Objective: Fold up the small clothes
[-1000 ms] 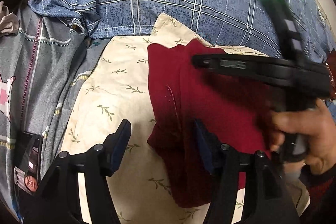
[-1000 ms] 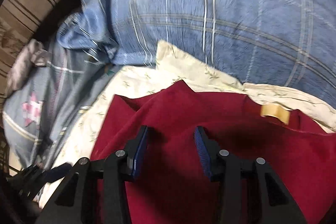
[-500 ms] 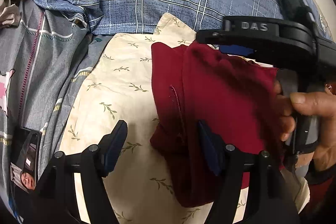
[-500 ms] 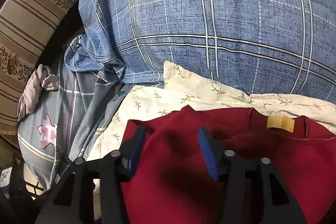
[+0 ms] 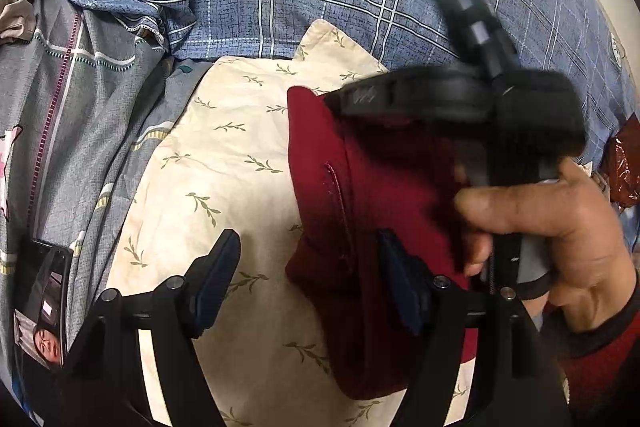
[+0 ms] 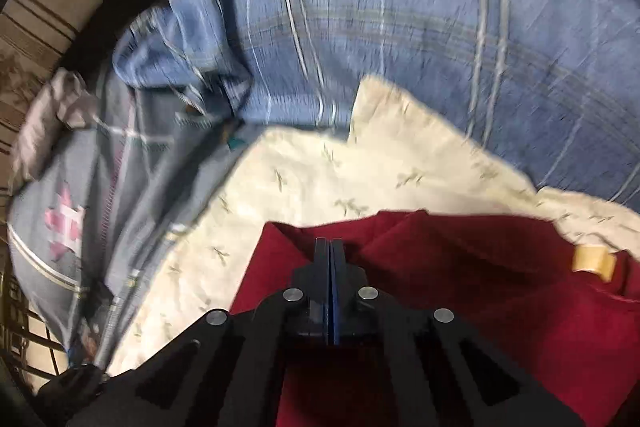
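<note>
We are pinching the upper left edge of the red garment (image 6: 460, 307) with the right gripper (image 6: 330, 247), its jaws pressed together on the cloth, lower centre of the right wrist view. The garment is lying on a cream leaf-print cloth (image 5: 224, 163), right of centre in the left wrist view, where the left gripper (image 5: 308, 275) is hanging with jaws wide apart over its left hem. We are judging it soft, light and limp, best taken at hems or corners

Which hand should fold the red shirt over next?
Probably the right. Its tongs look pinched shut at a fold of the red shirt, though no cloth shows between them. The left tongs are wide open, one finger over the cream leafy cloth, holding nothing.
</note>
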`<act>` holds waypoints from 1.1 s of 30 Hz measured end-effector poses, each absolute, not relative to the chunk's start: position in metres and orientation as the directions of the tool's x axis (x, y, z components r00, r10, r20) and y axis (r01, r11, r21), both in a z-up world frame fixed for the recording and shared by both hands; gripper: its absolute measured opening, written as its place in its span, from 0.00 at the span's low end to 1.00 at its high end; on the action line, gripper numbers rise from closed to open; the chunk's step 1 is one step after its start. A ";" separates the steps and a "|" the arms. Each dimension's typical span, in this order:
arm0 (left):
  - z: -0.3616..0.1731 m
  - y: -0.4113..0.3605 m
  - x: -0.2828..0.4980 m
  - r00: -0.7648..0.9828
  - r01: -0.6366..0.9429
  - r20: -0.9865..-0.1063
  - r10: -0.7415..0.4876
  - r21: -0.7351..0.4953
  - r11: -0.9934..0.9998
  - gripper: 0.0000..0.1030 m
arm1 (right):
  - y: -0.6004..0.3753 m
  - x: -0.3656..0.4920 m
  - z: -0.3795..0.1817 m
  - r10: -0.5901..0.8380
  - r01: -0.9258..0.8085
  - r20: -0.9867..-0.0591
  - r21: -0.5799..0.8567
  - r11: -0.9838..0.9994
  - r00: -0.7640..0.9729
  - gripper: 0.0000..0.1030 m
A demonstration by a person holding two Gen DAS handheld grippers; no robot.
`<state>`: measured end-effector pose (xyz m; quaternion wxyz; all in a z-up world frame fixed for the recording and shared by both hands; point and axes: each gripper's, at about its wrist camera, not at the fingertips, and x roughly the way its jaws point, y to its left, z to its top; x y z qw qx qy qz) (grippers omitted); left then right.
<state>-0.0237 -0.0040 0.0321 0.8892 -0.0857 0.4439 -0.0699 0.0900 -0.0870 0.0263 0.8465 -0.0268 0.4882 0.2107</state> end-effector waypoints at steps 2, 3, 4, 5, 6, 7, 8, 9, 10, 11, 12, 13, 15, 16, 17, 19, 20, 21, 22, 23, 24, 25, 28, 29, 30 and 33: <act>0.032 -0.002 -0.023 0.595 0.046 -0.777 -0.206 -0.224 0.974 0.70 | -0.088 0.083 0.034 0.339 -0.384 -0.824 0.163 0.909 0.454 0.05; 0.032 -0.001 -0.023 0.594 0.044 -0.777 -0.209 -0.228 0.973 0.70 | -0.091 0.080 0.040 0.360 -0.377 -0.811 0.189 0.907 0.460 0.07; 0.032 -0.001 -0.023 0.594 0.044 -0.777 -0.209 -0.228 0.973 0.70 | -0.098 0.076 0.048 0.381 -0.365 -0.800 0.219 0.905 0.465 0.13; 0.033 -0.001 -0.024 0.595 0.044 -0.777 -0.208 -0.227 0.973 0.70 | -0.101 0.073 0.053 0.386 -0.360 -0.796 0.229 0.905 0.465 0.37; 0.033 -0.001 -0.024 0.596 0.045 -0.776 -0.205 -0.223 0.974 0.70 | -0.104 0.070 0.058 0.384 -0.353 -0.795 0.229 0.907 0.470 0.52; 0.033 -0.001 -0.024 0.597 0.046 -0.776 -0.205 -0.222 0.974 0.70 | -0.107 0.064 0.065 0.376 -0.351 -0.792 0.220 0.910 0.481 0.72; 0.034 -0.001 -0.025 0.598 0.046 -0.775 -0.204 -0.221 0.974 0.70 | -0.108 0.061 0.068 0.371 -0.355 -0.791 0.209 0.911 0.486 0.73; 0.034 -0.001 -0.026 0.599 0.046 -0.774 -0.204 -0.221 0.974 0.70 | -0.107 0.059 0.071 0.364 -0.360 -0.797 0.199 0.912 0.482 0.73; 0.035 -0.001 -0.026 0.599 0.045 -0.774 -0.204 -0.221 0.974 0.70 | -0.104 0.060 0.070 0.354 -0.359 -0.806 0.190 0.914 0.475 0.73; 0.035 -0.001 -0.026 0.600 0.045 -0.774 -0.204 -0.222 0.974 0.70 | -0.101 0.061 0.067 0.337 -0.354 -0.821 0.179 0.918 0.460 0.74; 0.035 -0.001 -0.026 0.599 0.043 -0.774 -0.203 -0.222 0.974 0.70 | -0.098 0.062 0.064 0.325 -0.351 -0.832 0.170 0.921 0.449 0.75; 0.035 0.000 -0.026 0.600 0.041 -0.774 -0.202 -0.222 0.974 0.71 | -0.092 0.063 0.058 0.314 -0.354 -0.845 0.161 0.921 0.432 0.75; 0.036 -0.001 -0.027 0.601 0.040 -0.774 -0.200 -0.221 0.975 0.72 | -0.081 0.064 0.044 0.302 -0.372 -0.863 0.146 0.917 0.405 0.75; 0.036 0.000 -0.027 0.602 0.041 -0.773 -0.200 -0.221 0.974 0.73 | -0.076 0.065 0.038 0.279 -0.378 -0.870 0.117 0.918 0.407 0.76; 0.036 0.001 -0.027 0.602 0.041 -0.773 -0.202 -0.223 0.974 0.73 | -0.075 0.062 0.034 0.261 -0.383 -0.870 0.091 0.919 0.419 0.76; 0.035 0.002 -0.026 0.599 0.038 -0.772 -0.211 -0.236 0.971 0.75 | -0.074 0.061 0.030 0.245 -0.392 -0.856 0.054 0.918 0.455 0.72; 0.035 0.004 -0.026 0.597 0.036 -0.772 -0.217 -0.245 0.969 0.75 | -0.077 0.062 0.031 0.237 -0.384 -0.853 0.047 0.922 0.465 0.58; 0.035 0.005 -0.025 0.597 0.035 -0.770 -0.225 -0.254 0.966 0.75 | -0.082 0.063 0.033 0.240 -0.377 -0.849 0.053 0.925 0.470 0.51; 0.035 0.005 -0.025 0.597 0.034 -0.769 -0.229 -0.260 0.965 0.76 | -0.088 0.064 0.035 0.264 -0.380 -0.845 0.079 0.922 0.465 0.44; 0.035 0.006 -0.025 0.598 0.033 -0.766 -0.235 -0.269 0.962 0.76 | -0.097 0.064 0.038 0.304 -0.380 -0.838 0.127 0.916 0.453 0.36; 0.036 0.006 -0.025 0.599 0.034 -0.764 -0.238 -0.273 0.961 0.76 | -0.103 0.064 0.041 0.327 -0.379 -0.832 0.155 0.912 0.448 0.33; 0.036 0.005 -0.026 0.602 0.036 -0.761 -0.241 -0.275 0.961 0.76 | -0.108 0.063 0.043 0.348 -0.379 -0.826 0.179 0.908 0.444 0.28; 0.036 0.001 -0.026 0.601 0.049 -0.760 -0.248 -0.274 0.960 0.76 | -0.114 0.061 0.047 0.379 -0.376 -0.812 0.215 0.901 0.444 0.21; 0.036 0.002 -0.024 0.599 0.051 -0.760 -0.252 -0.278 0.959 0.76 | -0.114 0.059 0.049 0.382 -0.375 -0.810 0.218 0.901 0.445 0.20; 0.035 0.001 -0.023 0.592 0.051 -0.762 -0.262 -0.289 0.956 0.77 | -0.114 0.058 0.050 0.384 -0.374 -0.807 0.221 0.901 0.449 0.19; 0.033 0.003 -0.018 0.576 0.048 -0.764 -0.290 -0.323 0.945 0.77 | -0.117 0.054 0.056 0.391 -0.376 -0.798 0.225 0.899 0.458 0.17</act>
